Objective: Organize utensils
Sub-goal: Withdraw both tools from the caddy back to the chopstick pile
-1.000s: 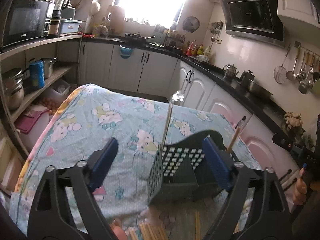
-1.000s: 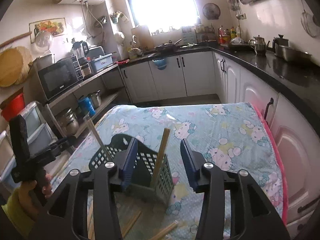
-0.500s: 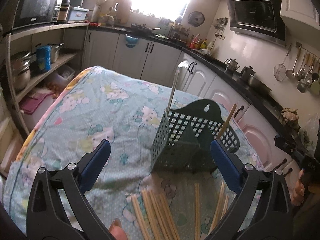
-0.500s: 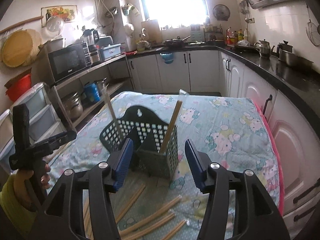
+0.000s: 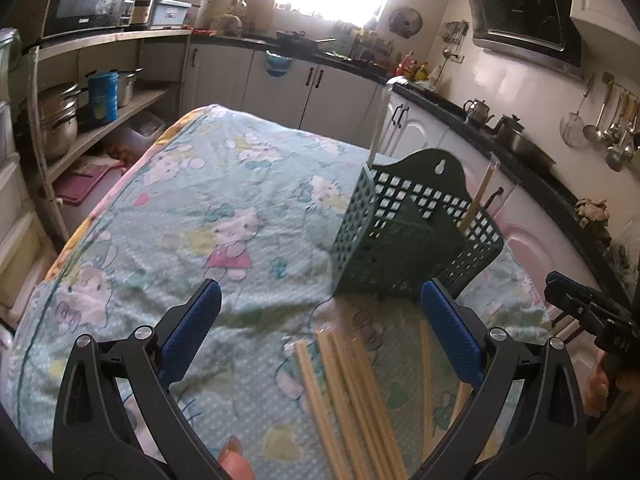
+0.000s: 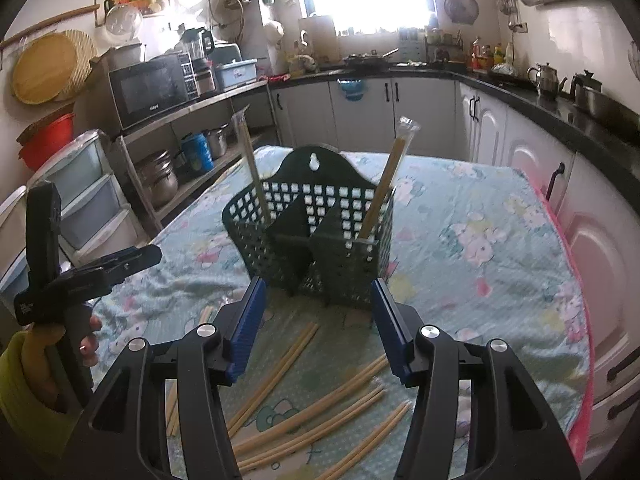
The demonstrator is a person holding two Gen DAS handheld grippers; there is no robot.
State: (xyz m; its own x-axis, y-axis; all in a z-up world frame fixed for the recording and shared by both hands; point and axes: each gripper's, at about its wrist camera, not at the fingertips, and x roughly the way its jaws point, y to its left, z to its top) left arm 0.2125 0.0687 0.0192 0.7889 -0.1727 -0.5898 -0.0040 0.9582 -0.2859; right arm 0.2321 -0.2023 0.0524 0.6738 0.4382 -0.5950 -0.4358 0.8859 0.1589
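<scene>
Left gripper (image 5: 320, 328): its jaws stand wide open and hold nothing; it hovers above the loose chopsticks (image 5: 352, 400), which lie on the cloth just under it.
Right gripper (image 6: 318, 328): also open, a little narrower, with nothing between the fingers; it hangs over more scattered chopsticks (image 6: 320, 408) in front of the holder.
Chopsticks on the cloth: many pairs in clear sleeves, lying crossed and fanned, some touching each other.
Tablecloth (image 6: 480, 248): soft, wrinkled, with a cartoon cat print; it covers the whole table.
Utensil holder (image 6: 316, 248): dark green, perforated, with dividers inside; it stands upright just beyond the chopsticks.
Already sorted: one wrapped pair (image 6: 390, 176) leans in the right compartment, another (image 6: 252, 168) in the left one.
Risk, in my judgement: the sleeves look slippery and the sticks lie close, so a grip may take two pairs or let one slide out.
Second risk: the holder looks light, and a push on its rim could tip it over on the soft cloth.
Far behind: cabinets (image 6: 400, 112) and a bright window.
</scene>
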